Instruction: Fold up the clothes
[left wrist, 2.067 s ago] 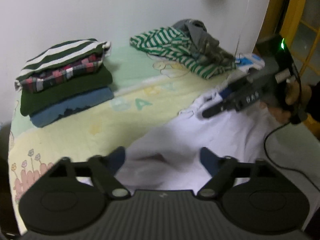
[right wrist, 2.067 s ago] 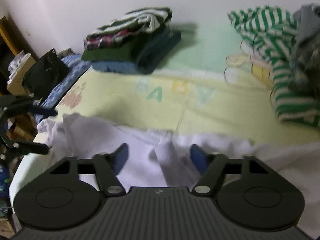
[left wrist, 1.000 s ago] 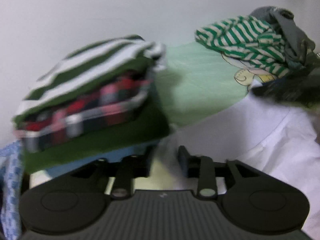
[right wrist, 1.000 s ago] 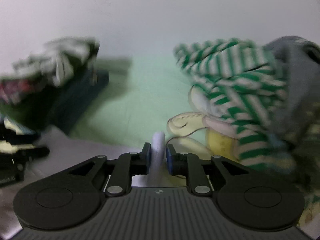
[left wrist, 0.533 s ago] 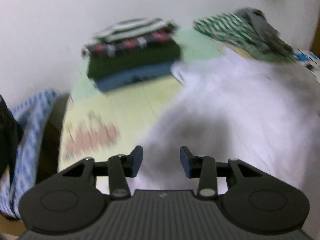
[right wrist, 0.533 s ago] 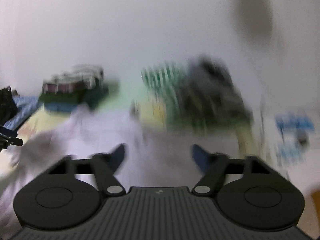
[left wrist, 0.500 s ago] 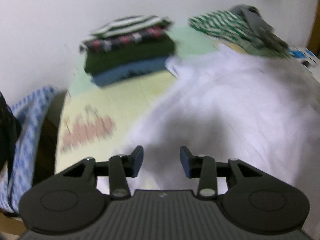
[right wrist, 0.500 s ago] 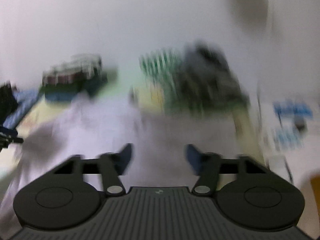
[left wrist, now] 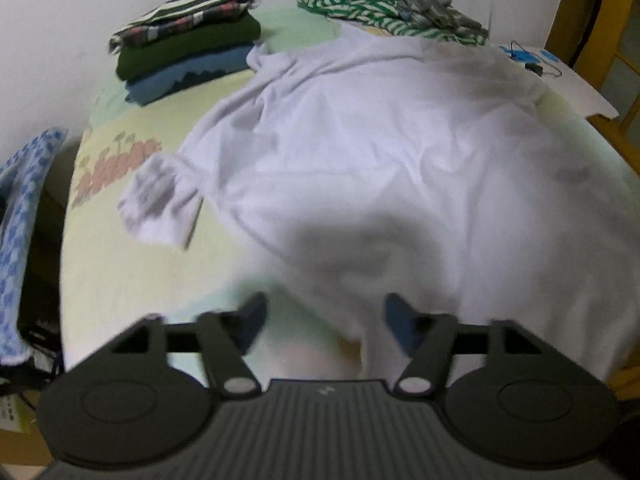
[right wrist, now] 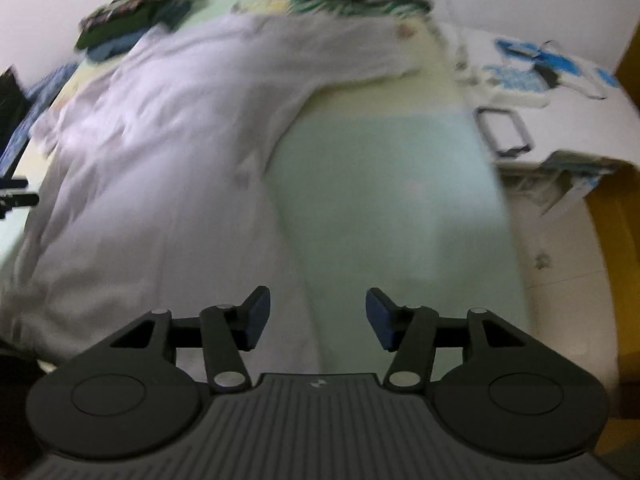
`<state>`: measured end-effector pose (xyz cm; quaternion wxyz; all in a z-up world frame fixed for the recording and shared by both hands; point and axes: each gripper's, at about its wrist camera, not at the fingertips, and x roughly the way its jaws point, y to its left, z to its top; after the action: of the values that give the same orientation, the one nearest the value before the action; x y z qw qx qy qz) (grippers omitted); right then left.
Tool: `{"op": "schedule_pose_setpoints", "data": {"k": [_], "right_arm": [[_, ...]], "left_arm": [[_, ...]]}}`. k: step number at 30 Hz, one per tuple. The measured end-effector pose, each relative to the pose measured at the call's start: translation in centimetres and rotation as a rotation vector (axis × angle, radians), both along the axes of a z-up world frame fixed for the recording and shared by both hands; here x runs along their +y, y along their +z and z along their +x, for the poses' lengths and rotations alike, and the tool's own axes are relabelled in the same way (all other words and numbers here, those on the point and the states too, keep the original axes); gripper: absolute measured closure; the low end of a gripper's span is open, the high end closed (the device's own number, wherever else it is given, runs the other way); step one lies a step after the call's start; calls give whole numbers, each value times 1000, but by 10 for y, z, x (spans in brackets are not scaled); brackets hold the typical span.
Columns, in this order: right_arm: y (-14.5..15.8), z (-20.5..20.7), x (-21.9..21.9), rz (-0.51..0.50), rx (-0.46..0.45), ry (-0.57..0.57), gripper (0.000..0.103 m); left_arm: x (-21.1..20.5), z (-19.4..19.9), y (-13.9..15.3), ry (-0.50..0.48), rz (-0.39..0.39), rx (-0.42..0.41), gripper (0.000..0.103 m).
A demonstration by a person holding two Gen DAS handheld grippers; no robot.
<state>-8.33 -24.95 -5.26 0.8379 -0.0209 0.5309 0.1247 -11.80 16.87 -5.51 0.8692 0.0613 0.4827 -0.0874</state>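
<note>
While both claws gape, one white shirt [left wrist: 400, 140] lies spread.

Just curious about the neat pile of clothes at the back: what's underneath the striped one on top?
Under the striped top lie a plaid garment, a dark green one, then a blue one. Anything inside the folds is hidden.

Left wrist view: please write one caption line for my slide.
Open left tool above a white shirt spread on the bed, folded stack and unfolded pile behind.

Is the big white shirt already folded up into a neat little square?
No, the white shirt lies spread out and wrinkled across the bed, one sleeve sticking out to the side.
</note>
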Motion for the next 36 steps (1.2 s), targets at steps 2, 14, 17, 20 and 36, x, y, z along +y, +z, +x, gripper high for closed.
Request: {"op": "schedule_pose_setpoints", "data": {"k": [2,14,17,20,36], "right_arm": [[-8,-3,-2,7,20,23,43],[-32,-21,-29,103,72,139,38],[-33,-28,-30,105,43,185,38],[-33,-33,-31,150,42,224,37],[-17,-43,-48,326,96,336,99]], "left_arm": [[0,-19,2,10,8,15,21],[-19,-90,-26,199,-21,159,20],[-24,-97,-29,243,-31,161,32],[-28,-104,-31,287,-42,162,41],[-47,-134,-12,350,-9,147,96]]}}
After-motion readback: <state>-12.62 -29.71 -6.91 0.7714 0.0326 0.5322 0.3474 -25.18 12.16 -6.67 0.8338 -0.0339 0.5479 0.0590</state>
